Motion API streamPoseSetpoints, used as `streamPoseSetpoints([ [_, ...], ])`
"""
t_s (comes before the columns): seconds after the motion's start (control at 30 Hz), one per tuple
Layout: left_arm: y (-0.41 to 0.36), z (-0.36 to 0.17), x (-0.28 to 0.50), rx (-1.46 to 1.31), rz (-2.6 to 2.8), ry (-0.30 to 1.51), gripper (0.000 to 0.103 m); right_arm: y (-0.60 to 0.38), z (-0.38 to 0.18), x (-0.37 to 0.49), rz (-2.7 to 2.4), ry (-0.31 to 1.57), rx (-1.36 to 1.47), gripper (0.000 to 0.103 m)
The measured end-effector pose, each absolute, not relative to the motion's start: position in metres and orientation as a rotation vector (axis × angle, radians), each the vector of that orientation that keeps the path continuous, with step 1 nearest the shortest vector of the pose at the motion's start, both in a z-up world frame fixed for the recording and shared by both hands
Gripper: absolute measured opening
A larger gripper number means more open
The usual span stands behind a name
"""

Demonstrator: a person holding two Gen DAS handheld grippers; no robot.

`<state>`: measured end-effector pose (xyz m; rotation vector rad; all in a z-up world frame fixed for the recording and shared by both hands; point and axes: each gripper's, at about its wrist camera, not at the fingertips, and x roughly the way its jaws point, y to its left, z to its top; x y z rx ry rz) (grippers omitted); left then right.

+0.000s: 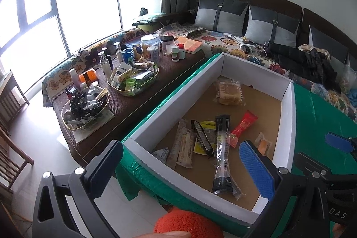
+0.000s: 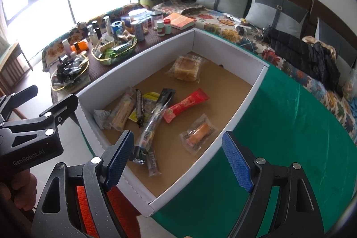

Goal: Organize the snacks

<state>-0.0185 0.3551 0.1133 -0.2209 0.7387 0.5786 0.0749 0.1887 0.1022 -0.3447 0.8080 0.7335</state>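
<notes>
Lying loose in white-walled box [image 2: 234, 102] (brown floor): wrapped snacks [image 2: 156, 113], red pouch [image 2: 187, 104], bread pack [image 2: 186, 69]. Left claw [image 1: 180, 168] and right claw [image 2: 178, 160] wide, empty.

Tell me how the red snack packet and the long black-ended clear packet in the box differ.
The red snack packet is opaque red; the long clear packet is see-through with black ends. The red packet lies alone on bare cardboard, while the clear packet lies across the yellow packet. The clear one looks longer and narrower. Both lie flat inside the white-walled box, untouched by either gripper.
</notes>
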Motion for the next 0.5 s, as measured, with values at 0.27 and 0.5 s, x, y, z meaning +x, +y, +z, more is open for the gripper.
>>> streamPoseSetpoints([
  [0.27,0.3542,0.1144,-0.0154,-0.222,0.557,0.749,0.103,0.1903,0.0999,0.0741,0.733,0.813,-0.348,0.084],
  [0.5,0.3564,0.1175,-0.0124,-0.227,0.547,0.748,0.103,0.1905,0.0988,0.0711,0.740,0.813,-0.344,0.084],
])
